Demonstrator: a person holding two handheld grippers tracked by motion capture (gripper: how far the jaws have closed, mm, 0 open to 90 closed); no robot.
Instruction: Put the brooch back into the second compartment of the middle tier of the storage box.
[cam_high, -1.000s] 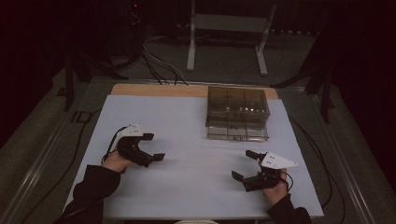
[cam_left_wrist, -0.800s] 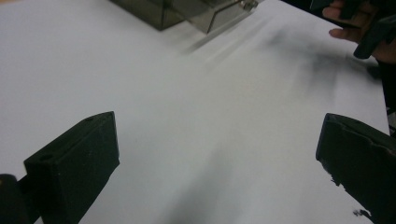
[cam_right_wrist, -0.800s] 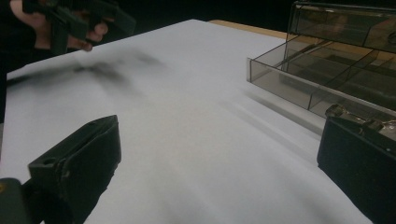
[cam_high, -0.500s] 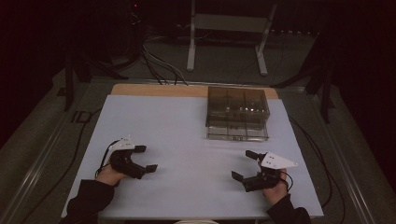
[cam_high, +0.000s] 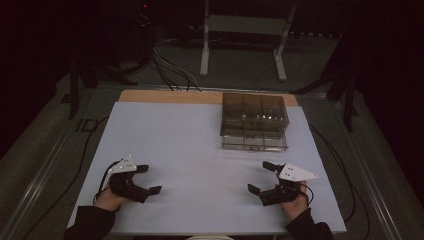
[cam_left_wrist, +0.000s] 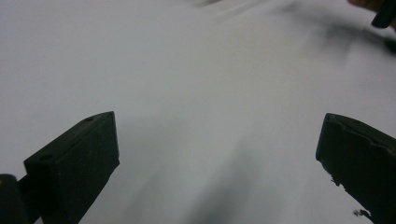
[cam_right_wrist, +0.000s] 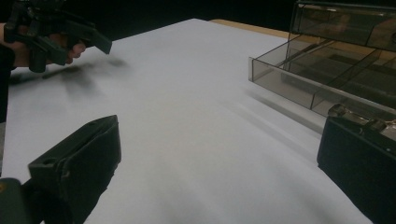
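My left gripper (cam_high: 149, 179) hovers low over the white table (cam_high: 200, 145) at the near left, held in a hand, open with nothing between its jaws. In the left gripper view the gripper (cam_left_wrist: 218, 121) has its jaws wide apart over bare white surface. My right gripper (cam_high: 258, 176) is at the near right, also open and holding nothing. A smoky clear compartment box (cam_high: 255, 120) stands at the far right of the table, beyond the right gripper. The right gripper view has the gripper (cam_right_wrist: 219, 126) facing the box (cam_right_wrist: 336, 65), with the left gripper (cam_right_wrist: 56, 32) farther off.
A bare wooden strip (cam_high: 170, 96) runs along the table's far edge. Behind the table, a white metal stand (cam_high: 245, 25) and cables (cam_high: 170, 65) lie on the dark floor. Cables trail off both table sides.
My left gripper has moved back toward the near edge of the table and slightly left. The right gripper has stayed in place.
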